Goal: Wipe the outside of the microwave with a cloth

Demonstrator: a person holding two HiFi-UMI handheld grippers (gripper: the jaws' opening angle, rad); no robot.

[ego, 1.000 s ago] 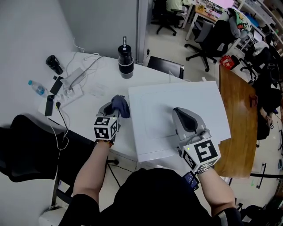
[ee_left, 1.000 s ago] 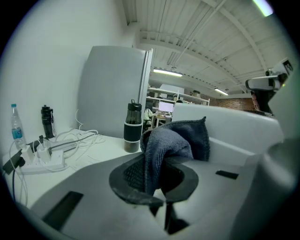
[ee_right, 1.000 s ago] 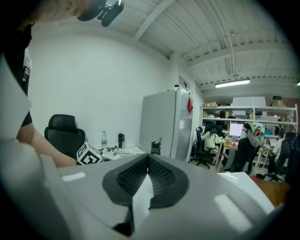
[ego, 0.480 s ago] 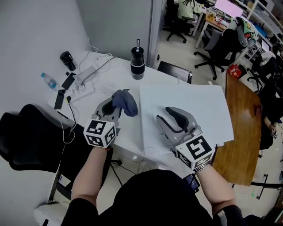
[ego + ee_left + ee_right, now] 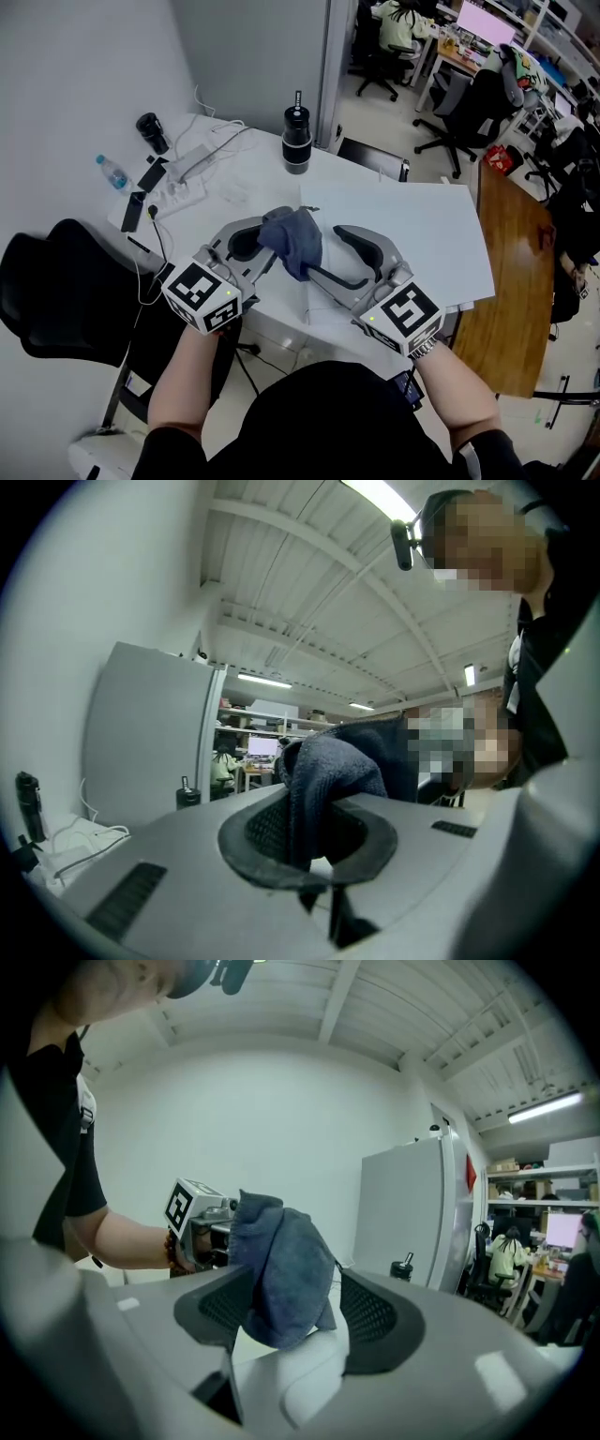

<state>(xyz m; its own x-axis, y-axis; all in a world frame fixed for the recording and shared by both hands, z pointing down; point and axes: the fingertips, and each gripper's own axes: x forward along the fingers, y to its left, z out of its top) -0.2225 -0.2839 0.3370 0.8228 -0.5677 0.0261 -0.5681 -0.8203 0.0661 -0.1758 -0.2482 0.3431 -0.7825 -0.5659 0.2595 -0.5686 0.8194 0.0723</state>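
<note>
Left tongs (image 5: 267, 242) clamp the blue cloth (image 5: 296, 240); right tongs (image 5: 327, 251), at its 3 o'clock, have just been opening wide around it, not pinching.

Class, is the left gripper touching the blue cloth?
Touching. The left gripper view shows the left gripper shut on the cloth, pinched between its jaws.

Slate-blue cloth (image 5: 295, 242); white microwave (image 5: 422, 234); brown wood-grain side table (image 5: 511, 281); black chair (image 5: 56, 300).

- No word, brand name or number could be read anywhere.
- The marker cubes (image 5: 200, 295) showed only black-and-white squares.
</note>
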